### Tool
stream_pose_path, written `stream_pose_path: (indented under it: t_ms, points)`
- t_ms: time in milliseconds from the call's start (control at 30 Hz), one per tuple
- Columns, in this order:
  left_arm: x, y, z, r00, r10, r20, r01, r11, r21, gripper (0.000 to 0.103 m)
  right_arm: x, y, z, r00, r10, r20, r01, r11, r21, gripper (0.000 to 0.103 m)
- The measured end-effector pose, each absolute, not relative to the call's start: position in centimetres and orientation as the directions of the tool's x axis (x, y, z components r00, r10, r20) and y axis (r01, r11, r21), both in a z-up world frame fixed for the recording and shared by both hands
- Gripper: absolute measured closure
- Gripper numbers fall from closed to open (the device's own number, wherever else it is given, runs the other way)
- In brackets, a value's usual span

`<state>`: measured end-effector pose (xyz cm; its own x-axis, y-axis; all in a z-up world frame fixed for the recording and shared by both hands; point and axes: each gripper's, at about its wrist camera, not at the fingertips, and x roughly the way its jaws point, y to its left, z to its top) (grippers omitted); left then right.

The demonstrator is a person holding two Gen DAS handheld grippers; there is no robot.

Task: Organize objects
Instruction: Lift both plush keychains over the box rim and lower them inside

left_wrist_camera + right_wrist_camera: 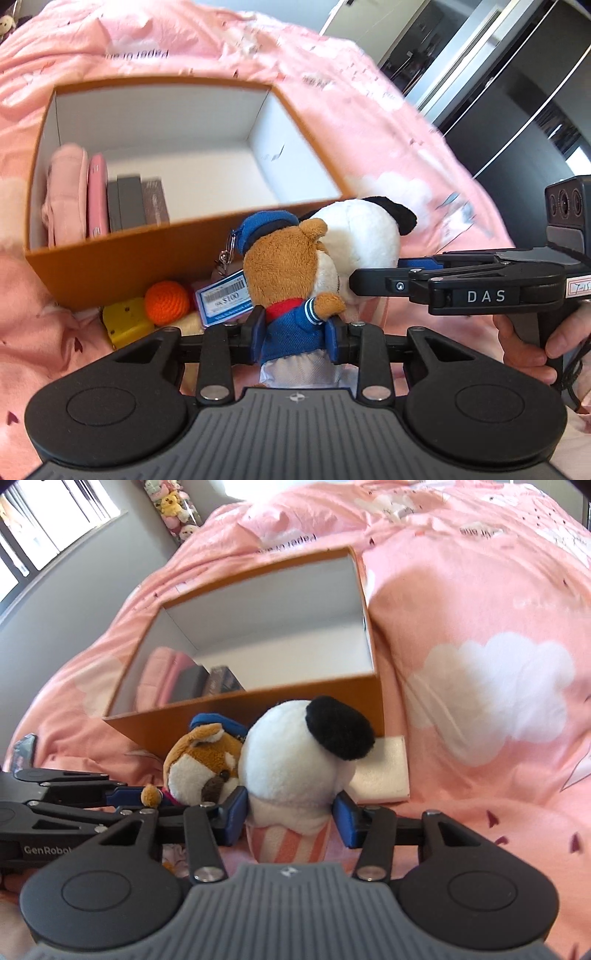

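The left gripper (295,334) clamps the sailor bear (291,280); the right gripper (291,819) pinches the white plush dog (295,771) at its striped body. Both toys hang just before the orange box (122,273) on the bed (heads touching). The bear's dangling price tag (225,295) could snag the box rim.

The right half of the orange box (122,258) is left clear down to its white floor; its left end is filled by upright pink and grey items (110,206). The near wall is crowded outside by the bear plush (284,273) and white plush (291,768), pressed side by side. A yellow block (125,325), orange ball (167,303) and white foam (380,771) are found at its foot. Open bedspread (480,709) lies right.
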<state>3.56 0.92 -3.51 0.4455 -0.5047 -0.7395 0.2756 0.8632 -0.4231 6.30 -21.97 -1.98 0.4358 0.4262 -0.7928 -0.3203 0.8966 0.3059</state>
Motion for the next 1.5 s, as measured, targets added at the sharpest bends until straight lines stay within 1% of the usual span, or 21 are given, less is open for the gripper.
stream_pose_path:
  t_ms: [133,333,433,533,633,767,967,1133,1233,1333,1433,1500]
  points:
    - [3.6,1.9,-1.2,0.496,-0.527,-0.69,0.271,0.849,-0.453,0.067,6.3,-22.2,0.9,0.462,0.453,-0.763,-0.342,0.884,0.318,0.052]
    - [4.8,3.0,2.3,0.594,-0.509,-0.623,0.278,0.856,-0.435,0.067,8.1,-21.9,4.7,0.495,0.522,-0.695,-0.367,0.85,0.377,0.052]
    - [6.2,3.8,3.3,0.641,-0.473,-0.604,0.253,0.873,-0.416,0.067,9.8,-21.2,6.2,0.515,0.536,-0.669,-0.384,0.842,0.379,0.052]
    - [8.2,4.3,3.3,0.657,-0.457,-0.599,0.221,0.877,-0.427,0.067,11.8,-20.2,6.7,0.528,0.519,-0.672,-0.385,0.852,0.355,0.052]
    - [10.4,4.4,2.2,0.649,-0.441,-0.619,0.188,0.882,-0.431,0.067,14.0,-19.1,6.1,0.515,0.499,-0.697,-0.386,0.861,0.331,0.052]
    - [12.6,4.3,-0.3,0.606,-0.446,-0.658,0.171,0.882,-0.44,0.067,16.3,-18.1,3.7,0.462,0.481,-0.745,-0.375,0.867,0.328,0.052]
    - [13.9,4.0,-3.6,0.552,-0.441,-0.708,0.143,0.886,-0.44,0.067,18.9,-17.5,0.9,0.419,0.43,-0.8,-0.347,0.89,0.296,0.053]
    - [15.4,3.6,-4.8,0.523,-0.427,-0.737,0.127,0.895,-0.428,0.067,20.4,-16.3,-0.9,0.382,0.372,-0.846,-0.343,0.907,0.244,0.053]
    - [15.8,3.1,-5.3,0.512,-0.394,-0.763,0.13,0.914,-0.384,0.067,21.0,-15.9,-1.9,0.368,0.354,-0.86,-0.333,0.913,0.234,0.053]
    - [15.8,2.3,-5.6,0.517,-0.38,-0.768,0.164,0.924,-0.346,0.067,21.3,-15.6,-2.8,0.351,0.34,-0.872,-0.328,0.917,0.226,0.053]
    - [16.1,2.2,-5.9,0.499,-0.394,-0.772,0.157,0.917,-0.366,0.068,21.7,-15.4,-3.5,0.317,0.332,-0.888,-0.315,0.92,0.231,0.053]
    - [16.3,2.1,-6.3,0.473,-0.402,-0.784,0.155,0.914,-0.375,0.067,22.2,-15.8,-4.2,0.276,0.347,-0.896,-0.292,0.919,0.266,0.053]
